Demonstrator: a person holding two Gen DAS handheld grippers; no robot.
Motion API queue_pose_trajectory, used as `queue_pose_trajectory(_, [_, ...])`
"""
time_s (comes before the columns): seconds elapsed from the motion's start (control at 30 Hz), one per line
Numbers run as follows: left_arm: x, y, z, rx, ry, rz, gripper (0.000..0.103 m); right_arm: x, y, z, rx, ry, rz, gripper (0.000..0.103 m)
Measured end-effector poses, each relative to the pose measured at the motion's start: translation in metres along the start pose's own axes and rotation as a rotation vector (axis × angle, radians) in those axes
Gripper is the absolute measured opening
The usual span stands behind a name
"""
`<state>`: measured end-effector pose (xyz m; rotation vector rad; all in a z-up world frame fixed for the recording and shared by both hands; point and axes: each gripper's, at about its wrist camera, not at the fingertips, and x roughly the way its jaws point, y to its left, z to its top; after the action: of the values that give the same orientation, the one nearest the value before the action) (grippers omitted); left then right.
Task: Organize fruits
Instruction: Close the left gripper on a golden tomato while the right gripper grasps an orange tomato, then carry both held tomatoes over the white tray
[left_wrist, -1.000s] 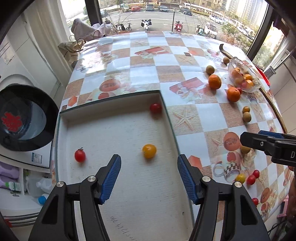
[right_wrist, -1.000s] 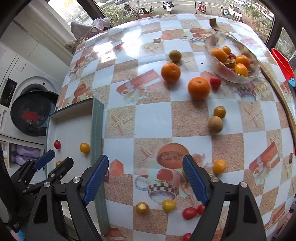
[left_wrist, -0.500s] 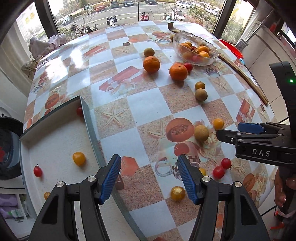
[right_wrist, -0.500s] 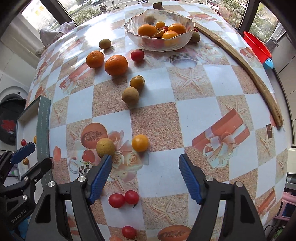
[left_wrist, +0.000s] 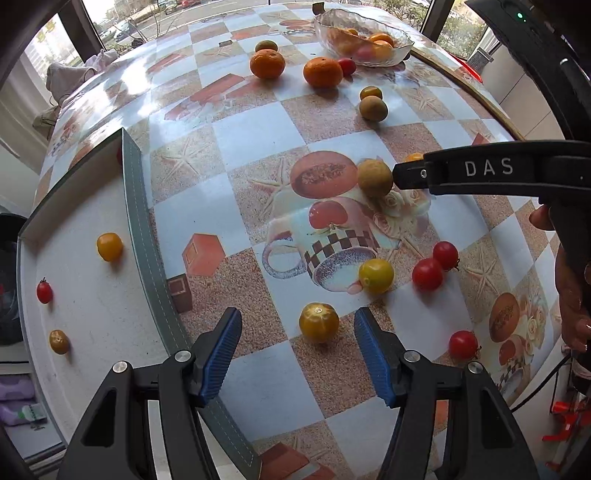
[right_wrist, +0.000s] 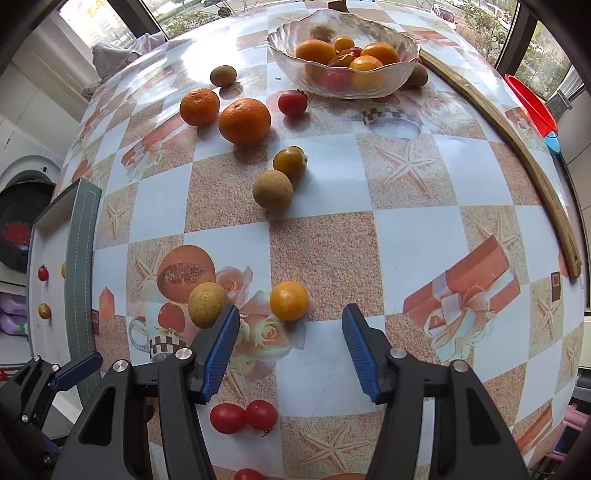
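The left hand-held gripper (left_wrist: 297, 353) is hanging half open and empty over a yellow-orange cherry tomato (left_wrist: 318, 322) near the counter's front edge. The right hand-held gripper (right_wrist: 286, 349), whose jaws have just been closing (nothing between them yet), is nearing a small orange fruit (right_wrist: 289, 300). Next, each probably needs lowering and closing.

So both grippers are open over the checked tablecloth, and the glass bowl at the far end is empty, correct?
Not quite. The glass bowl is not empty: the right wrist view shows oranges and smaller fruits in it. The left gripper and right gripper are indeed open over the checked tablecloth.
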<state>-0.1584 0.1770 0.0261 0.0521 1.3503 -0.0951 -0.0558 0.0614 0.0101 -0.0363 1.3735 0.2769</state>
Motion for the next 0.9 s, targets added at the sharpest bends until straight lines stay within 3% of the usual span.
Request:
queue_pose_trajectory(0.27, [0.014, -0.013, -0.002, -0.009, 0.008, 0.023, 0.063, 0.005, 0.018, 0.002, -0.060, -0.013, -0.066, 0.053])
queue_pose_trajectory(0.37, [0.012, -0.017, -0.003, -0.008, -0.006, 0.017, 0.046, 0.006, 0.020, 0.003, -0.070, -0.017, -0.096, 0.040])
queue_pose_trajectory(0.43, [0.011, -0.023, -0.006, 0.003, -0.015, 0.006, 0.024, 0.005, 0.017, 0.004, -0.064, -0.020, -0.108, 0.027])
queue_pose_trajectory(0.5, [0.010, -0.024, -0.007, -0.005, -0.017, -0.011, 0.023, 0.005, 0.014, 0.005, -0.054, -0.017, -0.073, 0.022])
queue_pose_trajectory(0.63, [0.001, -0.002, -0.010, -0.106, -0.017, -0.134, 0.023, 0.002, 0.010, 0.004, -0.034, -0.017, -0.041, 0.022])
queue_pose_trajectory(0.9, [-0.015, 0.014, -0.009, -0.146, -0.034, -0.161, 0.023, -0.012, -0.002, -0.007, 0.012, -0.016, 0.012, 0.022])
